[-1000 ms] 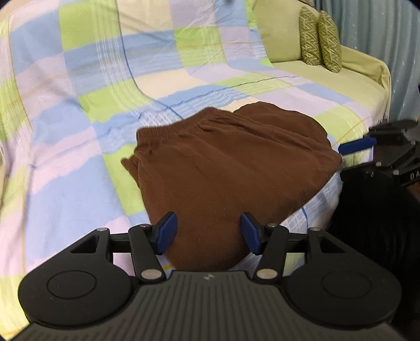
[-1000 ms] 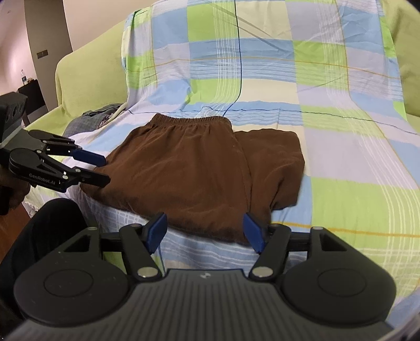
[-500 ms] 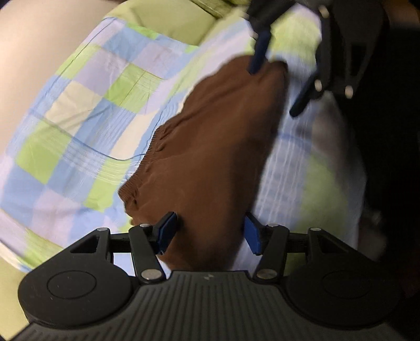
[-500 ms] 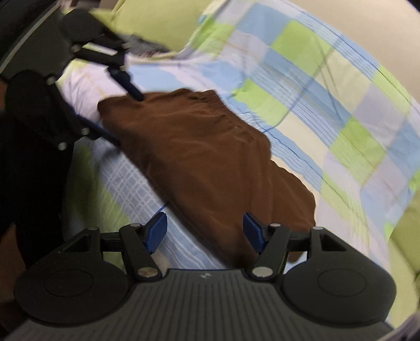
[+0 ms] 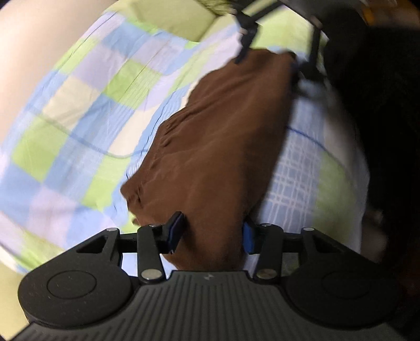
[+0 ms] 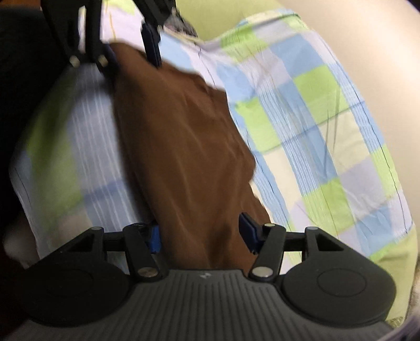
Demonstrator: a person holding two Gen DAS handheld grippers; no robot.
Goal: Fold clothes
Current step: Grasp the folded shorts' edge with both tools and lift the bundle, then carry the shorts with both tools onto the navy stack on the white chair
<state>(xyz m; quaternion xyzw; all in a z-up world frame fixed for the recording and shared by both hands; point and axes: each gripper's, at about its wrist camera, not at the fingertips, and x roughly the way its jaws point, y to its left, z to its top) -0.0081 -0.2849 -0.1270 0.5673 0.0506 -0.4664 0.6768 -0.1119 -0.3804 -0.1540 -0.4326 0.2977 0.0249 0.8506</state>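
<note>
Brown shorts [image 5: 223,147] lie folded on a sofa covered by a blue, green and white checked sheet [image 5: 86,110]; they also show in the right wrist view [image 6: 183,147]. My left gripper [image 5: 212,233] is open, its jaws either side of one end of the shorts. My right gripper [image 6: 200,233] is open at the opposite end, jaws astride the cloth. Each gripper shows at the far end in the other's view: the right gripper [image 5: 270,60] and the left gripper [image 6: 131,52]. Both views are tilted and blurred.
The checked sheet [image 6: 315,126] drapes over the sofa's front edge. The green sofa back [image 5: 173,18] and a beige wall [image 6: 354,31] lie beyond. A grey garment [image 6: 181,25] lies behind the shorts. A dark clothed body fills the side [image 5: 380,131].
Both grippers have rolled sideways and moved in from in front of the sofa to the two ends of the shorts. Their jaws now straddle the cloth and stay open.
</note>
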